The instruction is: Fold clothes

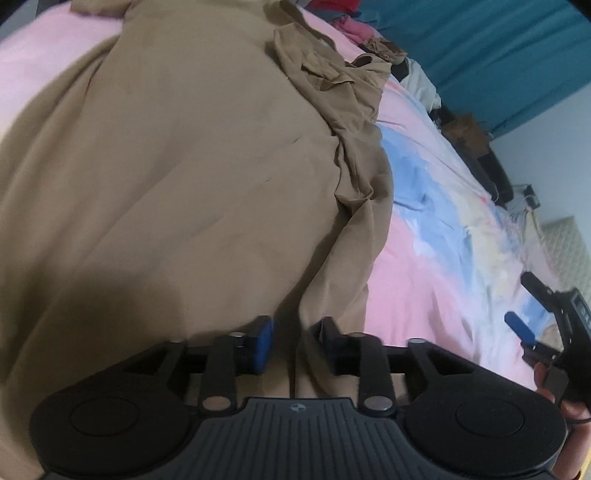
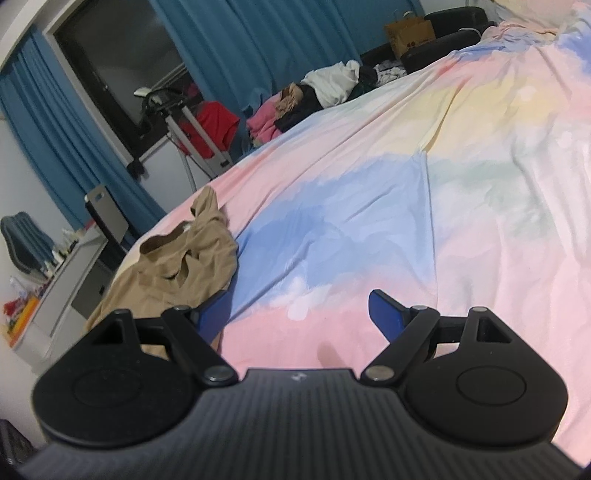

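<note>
A tan garment (image 1: 192, 177) lies spread on the pastel bedsheet (image 1: 436, 258), filling most of the left wrist view, with a bunched collar part toward the far end. My left gripper (image 1: 295, 332) hangs low over its near edge, jaws partly apart with a fold of tan cloth between them; I cannot tell if they pinch it. My right gripper (image 2: 299, 314) is wide open and empty above the bare sheet (image 2: 406, 184); the garment (image 2: 177, 266) lies to its left. The right gripper also shows in the left wrist view (image 1: 532, 325).
A pile of mixed clothes (image 2: 325, 92) sits at the bed's far edge. Blue curtains (image 2: 258, 40), a cardboard box (image 2: 410, 33), a red-draped stand (image 2: 210, 125) and a white desk (image 2: 74, 280) surround the bed.
</note>
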### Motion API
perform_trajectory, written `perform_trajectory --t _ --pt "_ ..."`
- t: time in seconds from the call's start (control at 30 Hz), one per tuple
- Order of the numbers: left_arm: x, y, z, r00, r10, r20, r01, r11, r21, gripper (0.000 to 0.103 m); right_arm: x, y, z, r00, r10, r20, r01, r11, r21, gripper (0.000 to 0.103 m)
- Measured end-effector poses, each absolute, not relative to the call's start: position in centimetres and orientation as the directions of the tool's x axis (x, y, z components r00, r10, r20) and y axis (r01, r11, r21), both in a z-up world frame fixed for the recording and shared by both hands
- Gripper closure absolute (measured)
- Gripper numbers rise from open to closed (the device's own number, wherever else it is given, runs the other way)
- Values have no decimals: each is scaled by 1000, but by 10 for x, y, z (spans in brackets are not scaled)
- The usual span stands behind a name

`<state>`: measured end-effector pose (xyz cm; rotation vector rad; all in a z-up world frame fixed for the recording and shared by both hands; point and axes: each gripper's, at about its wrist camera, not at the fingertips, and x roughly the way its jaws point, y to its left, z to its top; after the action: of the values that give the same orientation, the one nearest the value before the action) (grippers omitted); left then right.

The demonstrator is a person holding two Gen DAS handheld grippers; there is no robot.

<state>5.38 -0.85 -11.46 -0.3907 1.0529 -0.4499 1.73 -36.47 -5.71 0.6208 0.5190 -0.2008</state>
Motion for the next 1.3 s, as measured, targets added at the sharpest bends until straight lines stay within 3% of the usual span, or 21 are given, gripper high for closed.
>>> perform_trajectory --t 0.1,0.23,0.47,0.57,0.63,0.67,0.7,0.8,0.97,1.03,1.17,1.3 --pt "53 -5 -110 431 -490 -758 158 868 -472 40 20 -364 -59 847 -14 -531 329 798 505 20" --pt "44 -31 -107 425 -458 -780 200 889 -412 25 23 -366 -61 846 -1 -534 330 787 521 20" --pt "21 -95 -103 407 -413 -815 311 901 -301 25 23 -364 -60 847 2 -531 323 791 519 20" --pt "17 -116 -114 410 -338 -847 350 916 -197 36 21 -368 -60 848 -3 -530 334 780 530 20" --pt "15 -119 -123 406 -307 -861 370 916 -152 67 20 -371 -61 848 -2 -530 337 773 537 20" --pt "12 -114 -123 398 -319 -860 376 912 -164 77 20 -372 -62 848 1 -530 337 771 541 20" --pt "10 -106 -122 382 -342 -859 375 906 -194 97 20 -373 -63 848 6 -530 335 768 545 20" --pt "-1 -74 -112 339 -421 -841 357 885 -300 101 21 -373 -63 849 18 -529 327 768 551 20" --pt "-12 -9 -95 304 -437 -847 295 888 -352 102 23 -371 -64 844 38 -536 317 769 554 20" --pt "-8 8 -98 276 -405 -871 269 903 -335 102 24 -369 -64 840 46 -540 314 770 555 20" --pt "-4 25 -105 266 -244 -933 240 954 -181 102 26 -362 -64 833 64 -550 302 781 547 20" --pt "-14 24 -92 325 -221 -920 278 952 -131 98 43 -355 -65 826 146 -545 254 767 590 18"
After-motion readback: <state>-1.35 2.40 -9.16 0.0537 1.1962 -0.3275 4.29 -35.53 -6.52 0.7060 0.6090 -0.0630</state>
